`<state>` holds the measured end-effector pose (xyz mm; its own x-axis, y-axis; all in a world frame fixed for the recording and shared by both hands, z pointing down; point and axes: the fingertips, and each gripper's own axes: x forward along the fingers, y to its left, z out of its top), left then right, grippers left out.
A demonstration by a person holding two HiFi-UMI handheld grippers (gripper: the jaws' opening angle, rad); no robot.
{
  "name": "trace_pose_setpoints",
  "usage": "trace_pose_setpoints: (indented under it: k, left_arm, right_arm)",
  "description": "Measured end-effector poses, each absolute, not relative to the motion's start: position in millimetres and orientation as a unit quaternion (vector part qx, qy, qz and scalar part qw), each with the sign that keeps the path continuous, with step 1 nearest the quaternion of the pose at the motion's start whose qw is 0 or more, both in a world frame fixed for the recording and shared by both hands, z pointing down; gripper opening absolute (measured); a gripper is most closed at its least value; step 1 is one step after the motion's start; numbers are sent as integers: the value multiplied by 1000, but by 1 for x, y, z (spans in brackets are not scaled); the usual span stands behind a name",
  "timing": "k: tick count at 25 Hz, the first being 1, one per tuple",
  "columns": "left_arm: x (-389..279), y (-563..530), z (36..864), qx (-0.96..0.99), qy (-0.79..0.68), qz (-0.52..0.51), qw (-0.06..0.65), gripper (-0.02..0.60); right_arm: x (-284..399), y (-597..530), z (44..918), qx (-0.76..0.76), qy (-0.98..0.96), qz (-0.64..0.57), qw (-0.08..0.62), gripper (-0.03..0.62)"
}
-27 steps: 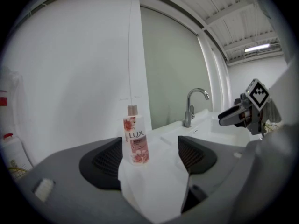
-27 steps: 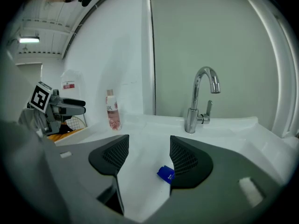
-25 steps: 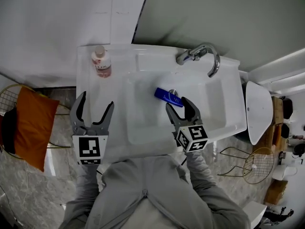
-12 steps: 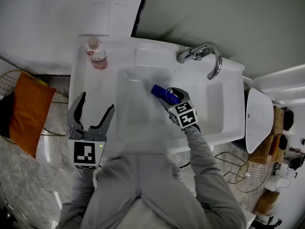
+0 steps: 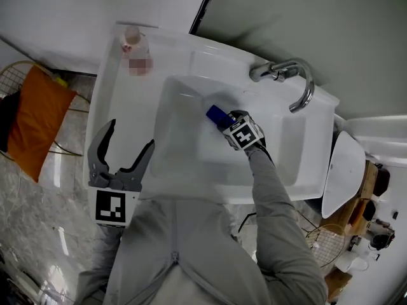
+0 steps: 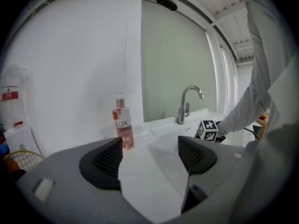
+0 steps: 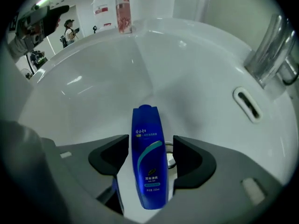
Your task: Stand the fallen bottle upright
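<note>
The step in hand looks like the grasp. At the bottom of the right gripper view, the right gripper [image 7: 149, 155] has its fingers [image 7: 110, 157] spread to either side of the blue bottle [image 7: 148, 162]. A sliver of gap shows on the right side, so they straddle it without pinching. The bottle lies flat on the floor of the sink [image 7: 93, 87], partly over the drain [image 7: 171, 158]. One end sits deep between the fingers and the other points up the frame.

Next, I judge, the fingers need to close on the bottle's flat sides, then lift and swing it upright. A glossy, slim body could slip or twist in a light pinch.

At the lower left of the head view, the left gripper [image 5: 121, 157] hangs over the counter [image 5: 111, 100], fingers apart with nothing between them.

The sink holds only the blue bottle; no water shows. What is inside the opaque bottle cannot be told. Farther off stand the faucet [image 7: 271, 50] and, upright on the counter's back corner, a pink bottle [image 7: 123, 8] with pinkish contents.
</note>
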<state>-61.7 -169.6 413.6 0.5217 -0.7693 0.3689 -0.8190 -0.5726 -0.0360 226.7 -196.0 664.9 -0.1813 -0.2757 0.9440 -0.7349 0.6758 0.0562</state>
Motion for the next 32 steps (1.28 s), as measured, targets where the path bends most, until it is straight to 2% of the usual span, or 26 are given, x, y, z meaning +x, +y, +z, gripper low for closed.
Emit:
trace_pose_setpoints:
  k: [14,32]
  left_arm:
    - [-63,-163,421,854,-481,172,95,402]
    - [-49,-167,423,859,-474,173,92,402]
  right_arm:
    - [220,-199,696,246,-730,223,598,278]
    - [219,-199,695,249,-732,219,596,278]
